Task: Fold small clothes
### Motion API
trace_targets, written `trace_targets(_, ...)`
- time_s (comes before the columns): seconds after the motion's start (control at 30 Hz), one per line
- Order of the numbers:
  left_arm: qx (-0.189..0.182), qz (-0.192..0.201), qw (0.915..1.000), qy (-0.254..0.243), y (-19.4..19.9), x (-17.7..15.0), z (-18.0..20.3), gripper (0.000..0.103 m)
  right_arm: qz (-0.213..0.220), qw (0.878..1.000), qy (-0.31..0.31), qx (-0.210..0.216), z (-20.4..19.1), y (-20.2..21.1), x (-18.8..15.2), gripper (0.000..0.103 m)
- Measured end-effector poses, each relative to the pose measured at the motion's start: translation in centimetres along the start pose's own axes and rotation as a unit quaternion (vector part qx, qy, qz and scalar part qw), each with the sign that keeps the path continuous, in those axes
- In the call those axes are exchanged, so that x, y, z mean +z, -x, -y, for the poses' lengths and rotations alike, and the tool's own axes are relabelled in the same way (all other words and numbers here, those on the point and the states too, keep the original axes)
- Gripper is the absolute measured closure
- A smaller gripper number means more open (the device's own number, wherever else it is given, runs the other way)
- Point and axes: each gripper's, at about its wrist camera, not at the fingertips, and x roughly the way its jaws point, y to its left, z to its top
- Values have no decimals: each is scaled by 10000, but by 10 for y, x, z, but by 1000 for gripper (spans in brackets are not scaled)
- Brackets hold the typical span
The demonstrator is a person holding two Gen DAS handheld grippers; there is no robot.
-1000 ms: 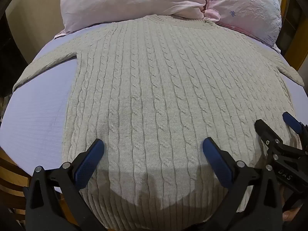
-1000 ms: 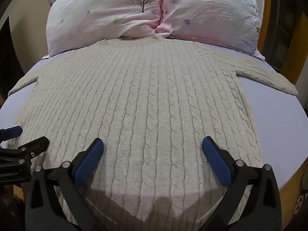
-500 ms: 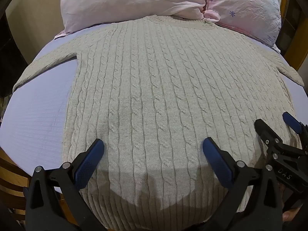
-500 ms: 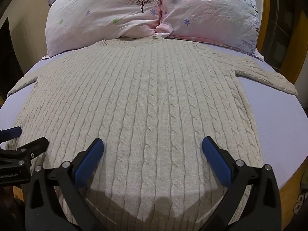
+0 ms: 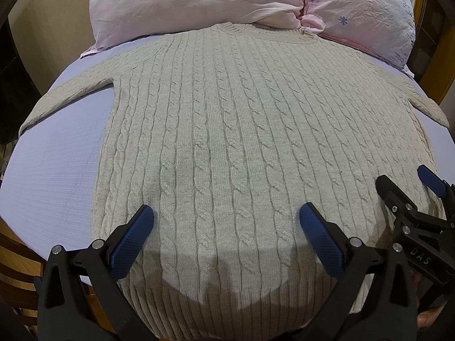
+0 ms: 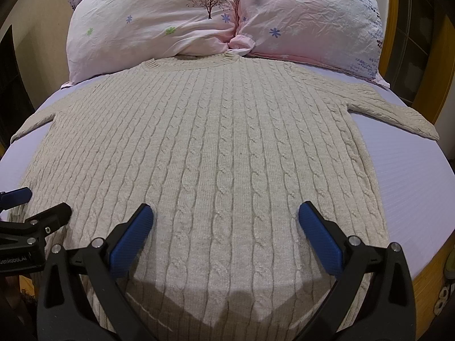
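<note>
A beige cable-knit sweater (image 5: 227, 130) lies flat on the lilac bed sheet, collar toward the pillows, both sleeves spread sideways. It also shows in the right wrist view (image 6: 216, 147). My left gripper (image 5: 226, 224) is open and empty, hovering over the sweater's lower part near the hem. My right gripper (image 6: 224, 223) is open and empty over the same lower part, further right. The right gripper shows at the right edge of the left wrist view (image 5: 406, 190). The left gripper shows at the left edge of the right wrist view (image 6: 34, 207).
Two pink flowered pillows (image 6: 159, 25) (image 6: 307, 20) lie at the head of the bed behind the collar. The lilac sheet (image 5: 54, 159) is bare left of the sweater and on its right (image 6: 403, 182). A wooden bed frame (image 6: 426, 281) runs along the near edge.
</note>
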Motion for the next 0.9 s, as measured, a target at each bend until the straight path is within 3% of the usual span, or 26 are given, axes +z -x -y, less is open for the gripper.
trace_targets(0.9, 0, 14, 10000, 0, 0, 0, 0, 1, 11, 10000, 2, -4, 1, 3, 1, 2)
